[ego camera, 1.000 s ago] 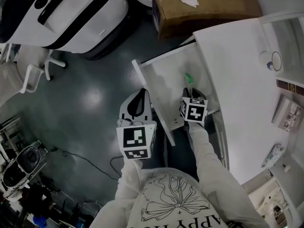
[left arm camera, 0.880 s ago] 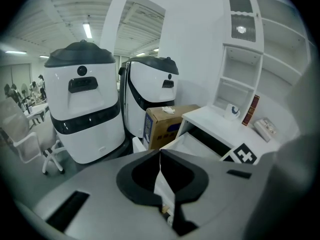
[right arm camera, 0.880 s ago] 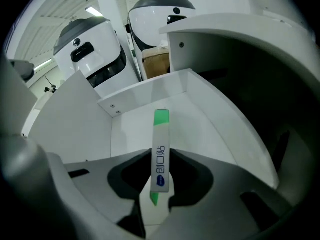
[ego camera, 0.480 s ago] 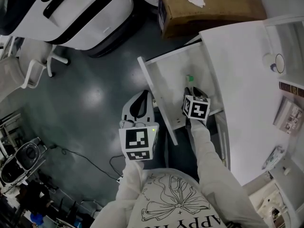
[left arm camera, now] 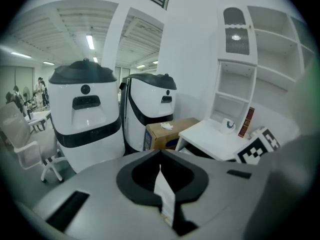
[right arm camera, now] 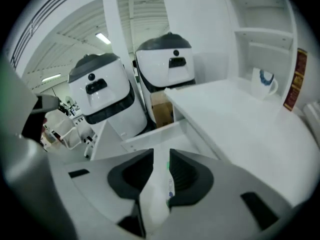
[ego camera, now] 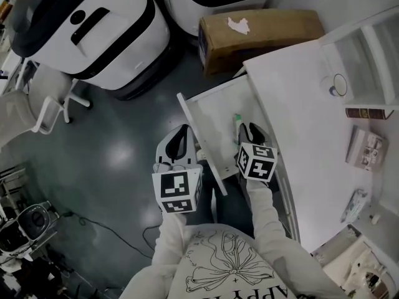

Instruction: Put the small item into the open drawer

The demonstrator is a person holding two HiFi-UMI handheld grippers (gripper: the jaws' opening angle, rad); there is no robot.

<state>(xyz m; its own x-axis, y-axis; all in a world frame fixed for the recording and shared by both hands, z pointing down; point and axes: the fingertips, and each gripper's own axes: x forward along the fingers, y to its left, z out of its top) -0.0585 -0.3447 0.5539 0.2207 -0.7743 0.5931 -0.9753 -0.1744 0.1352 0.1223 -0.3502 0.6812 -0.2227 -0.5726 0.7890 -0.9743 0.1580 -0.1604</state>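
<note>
The small item, a white tube with a green cap [ego camera: 237,124], lies on the floor of the open white drawer [ego camera: 212,108]. My right gripper [ego camera: 250,128] hovers just right of it, above the drawer. In the right gripper view the tube [right arm camera: 169,185] shows through the gap of the right gripper [right arm camera: 161,158], down below and clear of the pads. Those jaws have just been closing a little, with nothing pressed between them. My left gripper [ego camera: 181,131] hangs over the floor left of the drawer front. Seen in its own view, the left gripper [left arm camera: 160,156] has its tips together and is empty.
The drawer sticks out from a white desk [ego camera: 299,104] that carries a mug [ego camera: 337,86] and a book [ego camera: 368,112]. A cardboard box [ego camera: 262,30] and two large white machines [ego camera: 93,23] stand beyond. A white chair [ego camera: 37,104] is at the left.
Both grippers have risen, the right one more, lifting up out of the drawer. The tube stays on the drawer floor. The head view has shifted a little.
</note>
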